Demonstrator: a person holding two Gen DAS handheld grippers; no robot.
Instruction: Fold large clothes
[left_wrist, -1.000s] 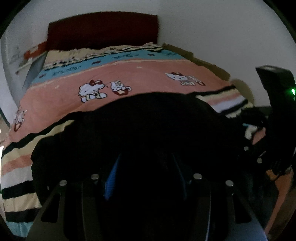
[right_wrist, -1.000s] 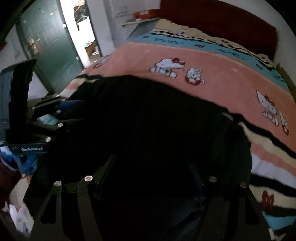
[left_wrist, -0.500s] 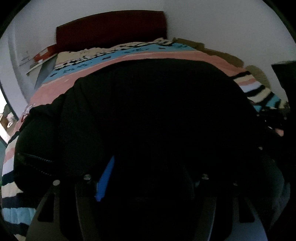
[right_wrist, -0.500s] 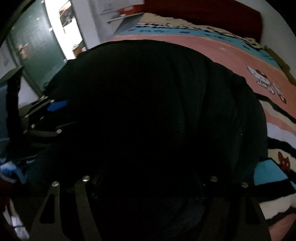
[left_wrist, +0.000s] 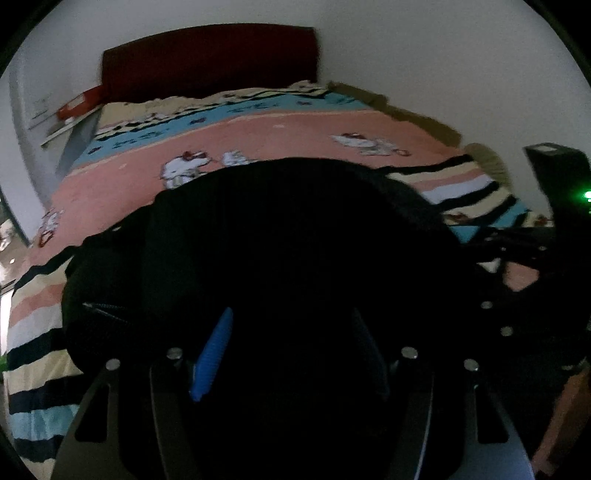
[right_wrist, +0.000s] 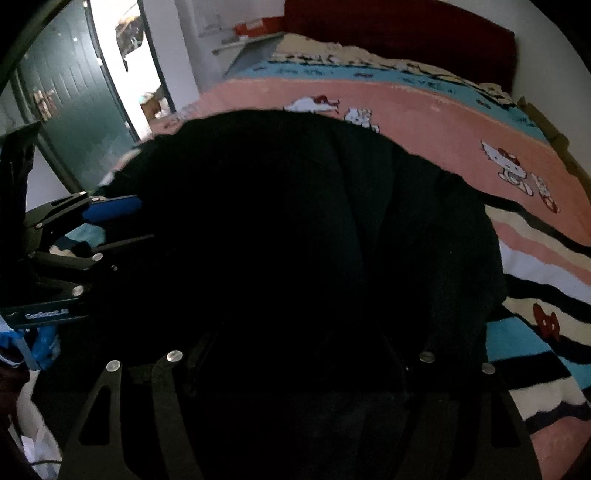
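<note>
A large black garment (left_wrist: 288, 240) lies bunched on the pink cartoon-print bedspread (left_wrist: 295, 136) and fills the lower half of both views (right_wrist: 295, 240). My left gripper (left_wrist: 291, 332) sits with its blue-padded fingers (left_wrist: 212, 350) spread apart, black cloth lying between and over them. In the right wrist view it (right_wrist: 122, 225) shows at the left edge, its jaws apart over the cloth's edge. My right gripper (right_wrist: 295, 354) is buried in black cloth, so its fingertips are hidden. It shows as a dark shape at the right edge of the left wrist view (left_wrist: 535, 266).
A dark red headboard (left_wrist: 210, 59) stands at the far end of the bed against a white wall. A green door (right_wrist: 74, 99) and a bright doorway lie left of the bed. Striped bedspread (right_wrist: 546, 295) runs along the near edge.
The garment was lifted high half a second ago, covering most of the bed. It has dropped back down, and the pink bedspread shows again. The left fingers have spread wider.
</note>
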